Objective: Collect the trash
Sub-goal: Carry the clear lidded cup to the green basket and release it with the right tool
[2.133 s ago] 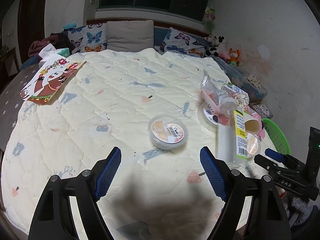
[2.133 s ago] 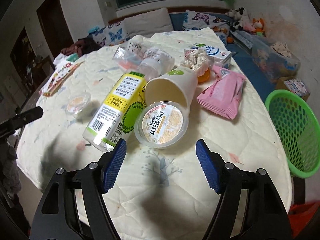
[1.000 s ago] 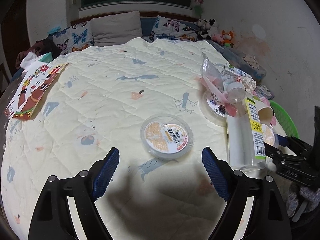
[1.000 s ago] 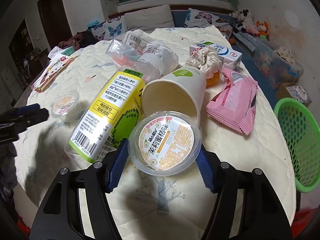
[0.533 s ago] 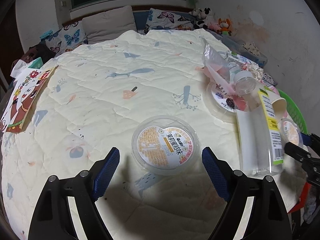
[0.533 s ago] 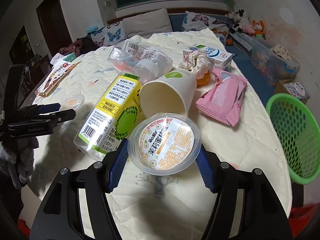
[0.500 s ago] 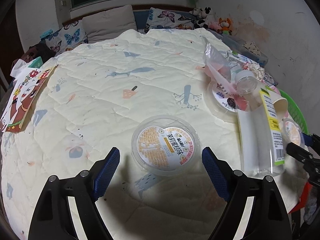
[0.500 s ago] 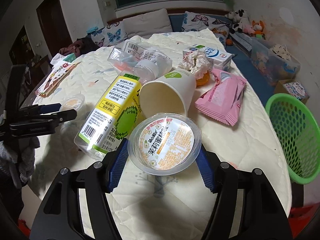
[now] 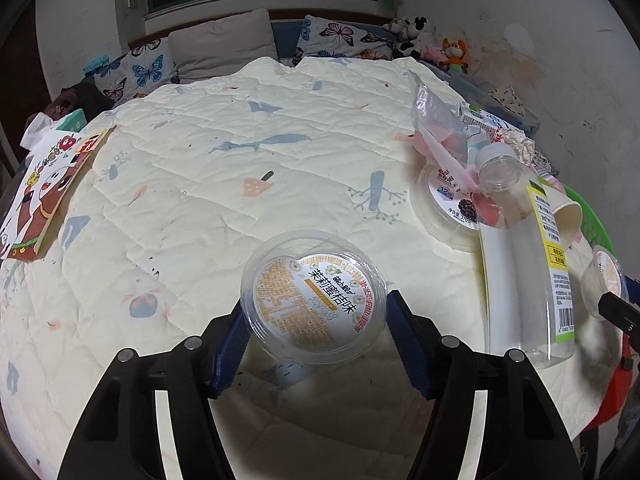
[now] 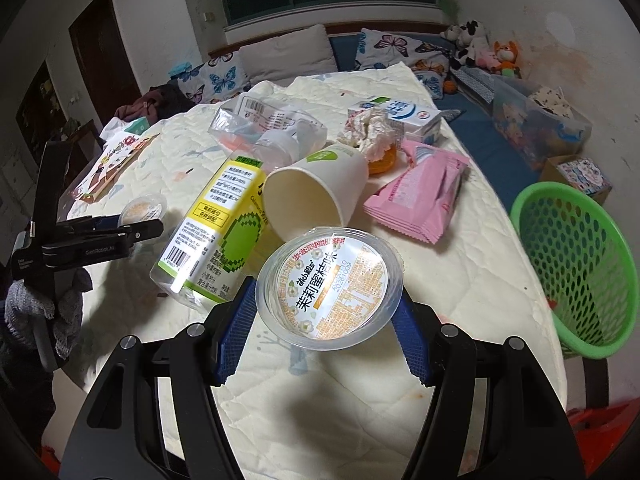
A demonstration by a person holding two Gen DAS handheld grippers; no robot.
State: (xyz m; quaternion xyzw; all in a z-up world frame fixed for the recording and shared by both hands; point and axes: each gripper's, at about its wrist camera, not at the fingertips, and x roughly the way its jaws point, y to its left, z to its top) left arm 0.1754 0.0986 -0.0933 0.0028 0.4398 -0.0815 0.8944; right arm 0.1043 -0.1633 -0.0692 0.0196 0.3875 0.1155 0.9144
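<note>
On the bed quilt lies a clear jelly cup with an orange-and-white printed lid. My left gripper is closing around it, and its blue pads touch the rim on both sides. My right gripper is shut on a second, similar jelly cup, held just above the quilt in front of a tipped paper cup. A green mesh basket stands off the bed's right edge. In the right wrist view, the left gripper is at the far left.
More trash lies around the paper cup: a bottle with a yellow-green label, a pink packet, crumpled tissue, a milk carton and a clear plastic bag. A picture book lies at the bed's left edge.
The left jaws have narrowed from wide apart onto the jelly cup's rim. The right gripper has drawn back a little from the bottle and paper cup, still holding its cup.
</note>
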